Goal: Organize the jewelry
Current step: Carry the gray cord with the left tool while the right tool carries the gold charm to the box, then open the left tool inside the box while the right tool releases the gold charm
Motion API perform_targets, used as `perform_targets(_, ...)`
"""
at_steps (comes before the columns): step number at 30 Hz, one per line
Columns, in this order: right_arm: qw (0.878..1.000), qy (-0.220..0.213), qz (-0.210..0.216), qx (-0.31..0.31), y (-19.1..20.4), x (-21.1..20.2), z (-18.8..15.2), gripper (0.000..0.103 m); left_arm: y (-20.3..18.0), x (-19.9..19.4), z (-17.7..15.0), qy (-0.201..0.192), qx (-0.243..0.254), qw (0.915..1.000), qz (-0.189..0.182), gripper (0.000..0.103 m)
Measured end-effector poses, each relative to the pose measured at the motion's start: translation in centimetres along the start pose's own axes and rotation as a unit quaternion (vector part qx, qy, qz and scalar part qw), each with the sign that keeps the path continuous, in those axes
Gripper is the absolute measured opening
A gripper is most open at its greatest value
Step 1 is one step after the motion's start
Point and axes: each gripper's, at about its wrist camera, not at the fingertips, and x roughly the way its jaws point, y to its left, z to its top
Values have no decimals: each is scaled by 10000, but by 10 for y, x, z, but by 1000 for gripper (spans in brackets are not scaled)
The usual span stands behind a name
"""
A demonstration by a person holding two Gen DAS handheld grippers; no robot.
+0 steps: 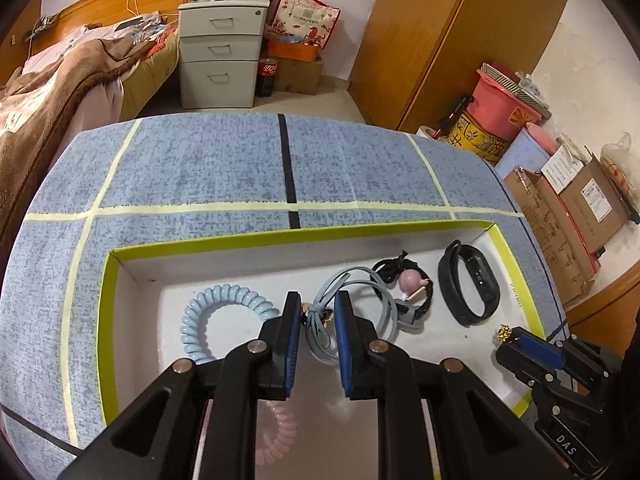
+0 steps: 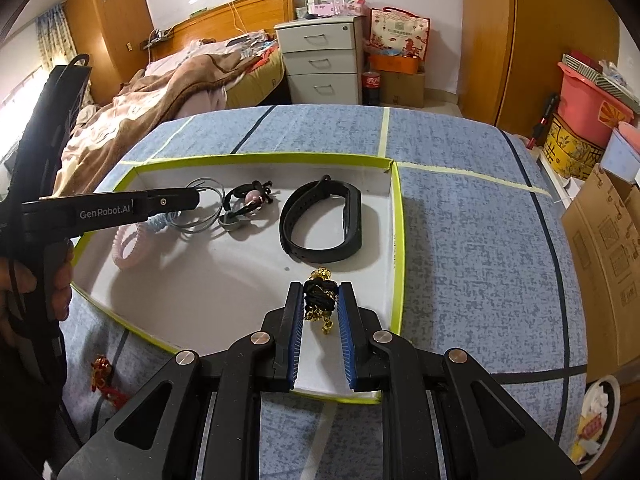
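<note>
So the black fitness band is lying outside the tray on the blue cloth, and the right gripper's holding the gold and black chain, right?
Not quite. The black fitness band lies inside the tray, as the right wrist view shows. The right gripper does hold the gold and black chain.

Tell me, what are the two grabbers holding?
The left gripper pinches the grey-blue cord loop at its knotted bunch. The right gripper clamps the black-and-gold chain bracelet around its middle, over the white tray.

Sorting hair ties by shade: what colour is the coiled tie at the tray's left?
Light blue coiled tie, clearest in the left wrist view.
</note>
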Motion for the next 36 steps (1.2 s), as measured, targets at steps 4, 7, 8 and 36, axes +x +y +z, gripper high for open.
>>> perform_targets(4, 10000, 17, -21, -42, 2, 1, 0, 18, 0, 1, 0, 27, -3, 10000, -16, 18)
perform_targets(7, 10000, 42, -19, -67, 4, 2, 1, 18, 0, 2, 1, 40, -39, 10000, -37, 18)
perform_targets(8, 10000, 41, -19, -70, 5, 3, 1, 18, -1, 2, 1, 49, -37, 10000, -22, 18)
perform_targets(36, 9998, -134, -158, 7, 7, -10, -3, 35, -13, -24, -8, -118, 156, 9997, -163, 45)
